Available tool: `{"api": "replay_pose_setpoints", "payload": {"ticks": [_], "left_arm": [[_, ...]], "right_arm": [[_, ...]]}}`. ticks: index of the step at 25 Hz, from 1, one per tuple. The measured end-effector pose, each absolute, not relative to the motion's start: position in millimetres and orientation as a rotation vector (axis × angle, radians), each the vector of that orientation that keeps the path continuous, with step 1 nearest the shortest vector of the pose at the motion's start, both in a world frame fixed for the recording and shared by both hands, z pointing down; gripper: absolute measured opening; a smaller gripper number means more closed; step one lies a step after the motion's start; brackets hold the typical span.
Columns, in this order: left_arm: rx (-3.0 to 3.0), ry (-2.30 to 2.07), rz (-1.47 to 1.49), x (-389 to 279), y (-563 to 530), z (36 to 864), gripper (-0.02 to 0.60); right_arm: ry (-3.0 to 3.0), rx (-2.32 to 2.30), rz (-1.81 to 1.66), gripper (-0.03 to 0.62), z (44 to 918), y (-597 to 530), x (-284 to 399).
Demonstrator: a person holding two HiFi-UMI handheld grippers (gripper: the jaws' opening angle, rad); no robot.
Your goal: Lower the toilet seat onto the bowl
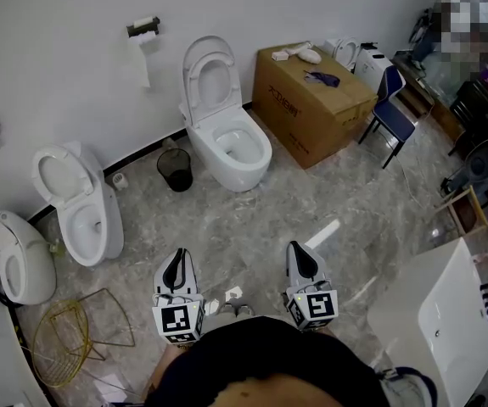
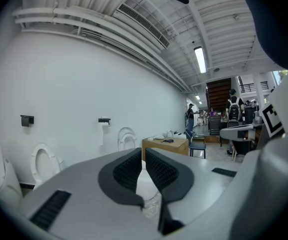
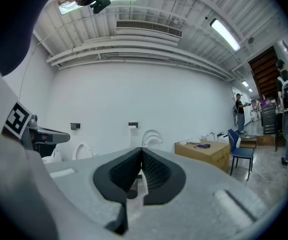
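A white toilet (image 1: pixel 229 145) stands against the back wall with its seat (image 1: pixel 208 76) and lid raised upright. The same raised seat shows far off in the left gripper view (image 2: pixel 126 136) and in the right gripper view (image 3: pixel 152 136). My left gripper (image 1: pixel 176 259) and right gripper (image 1: pixel 300 253) hover low near my body, well short of the toilet, both pointing toward it. Each one is shut with nothing between its jaws, as seen at the left gripper (image 2: pixel 142 160) and the right gripper (image 3: pixel 140 157).
Two more white toilets (image 1: pixel 82 203) (image 1: pixel 14 257) stand at the left. A black waste bin (image 1: pixel 175 169) sits beside the middle toilet, a cardboard box (image 1: pixel 311 100) and blue chair (image 1: pixel 392 113) to its right. A gold wire basket (image 1: pixel 74 337) lies at lower left, a white basin (image 1: pixel 447 329) at lower right.
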State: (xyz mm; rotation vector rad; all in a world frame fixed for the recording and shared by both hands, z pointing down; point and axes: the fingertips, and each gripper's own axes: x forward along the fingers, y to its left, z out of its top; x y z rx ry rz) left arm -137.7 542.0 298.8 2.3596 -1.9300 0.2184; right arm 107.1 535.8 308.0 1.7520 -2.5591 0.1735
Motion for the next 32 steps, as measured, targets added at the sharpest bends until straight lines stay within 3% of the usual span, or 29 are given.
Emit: {"api": "replay_pose_setpoints", "payload": {"ticks": [2,4,5,8,10,11,12,17,32], "left_arm": [[2.373,-1.914,0.189,-135.9,542.8,299.6,0.033],[2.383,-1.886,0.177,-131.6,542.8,300.7,0.225],[2.387,-1.880,0.178,-129.7,542.9,301.5,0.259],[2.400,-1.897,0.177,-125.7,541.4,301.5,0.361],[2.388,-1.939,0.148,-126.9,539.4,297.5,0.484],[2.381,-1.949,0.124,-127.4,539.3,295.3,0.513],[2.379,-1.942,0.098,-126.3,539.8,293.3,0.533],[2.409,-1.902,0.134,-115.7,539.8,296.0,0.577],[2.331,-1.979,0.178,-119.9,528.4,311.4,0.577]], "right_arm": [[-2.569,1.747,0.169,0.006,306.6,535.9,107.4],[-2.567,1.742,0.165,0.039,305.6,536.2,109.2],[-2.568,1.751,0.162,0.072,304.9,536.0,111.0],[-2.580,1.785,0.148,0.256,302.4,532.6,114.8],[-2.584,1.783,0.142,0.385,303.9,529.6,112.4],[-2.584,1.775,0.146,0.464,304.9,528.8,110.0],[-2.585,1.764,0.151,0.500,305.8,529.1,108.0],[-2.572,1.747,0.167,0.581,313.0,531.7,112.3],[-2.694,1.627,0.059,0.581,307.9,519.3,119.5]]}}
